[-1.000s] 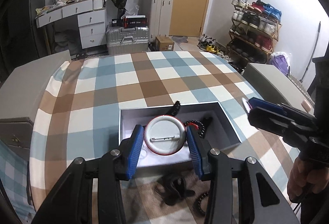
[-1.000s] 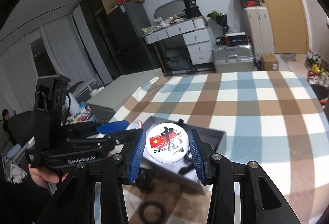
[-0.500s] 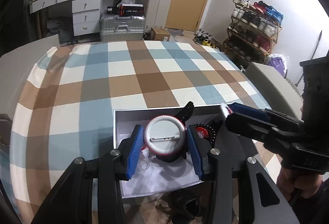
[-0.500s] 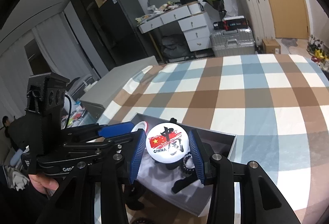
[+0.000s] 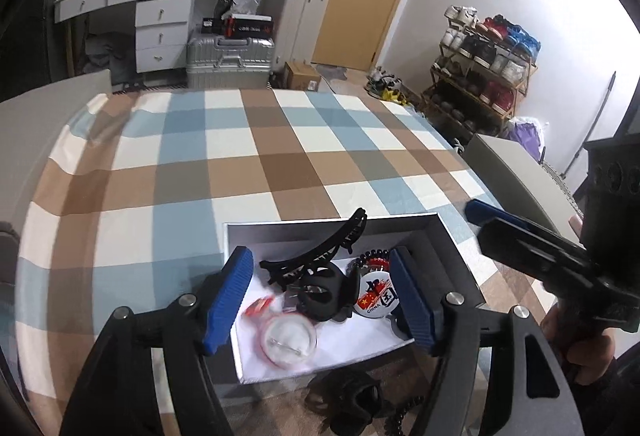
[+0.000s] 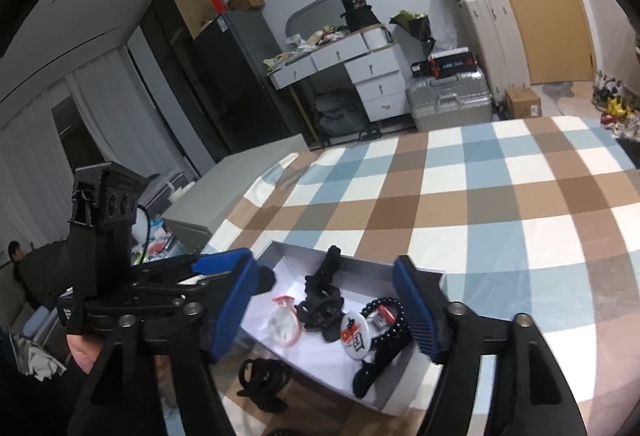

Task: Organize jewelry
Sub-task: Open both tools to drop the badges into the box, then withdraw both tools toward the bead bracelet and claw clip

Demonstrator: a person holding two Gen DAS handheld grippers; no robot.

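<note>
A shallow grey box [image 5: 460, 252] with a white lining sits on the checked tablecloth. In it lie a red-rimmed badge, back side up [image 5: 286, 336], a "CHINA" badge [image 5: 378, 298], black hair claws [image 5: 320, 256] and a black bead bracelet [image 6: 390, 316]. My left gripper [image 5: 320, 300] is open and empty above the box. My right gripper [image 6: 332, 308] is open and empty above the box; it also shows in the left wrist view [image 5: 532, 248]. Both badges [image 6: 354, 332] rest on the lining.
A black hair claw [image 5: 352, 400] and a dark beaded ring [image 6: 262, 376] lie on the cloth beside the box's near edge. The checked table [image 5: 280, 156] stretches beyond the box. Grey cabinets stand at both table sides.
Both grippers opened. The red-rimmed badge left the left gripper and the "CHINA" badge left the right gripper; both now lie in the box.
</note>
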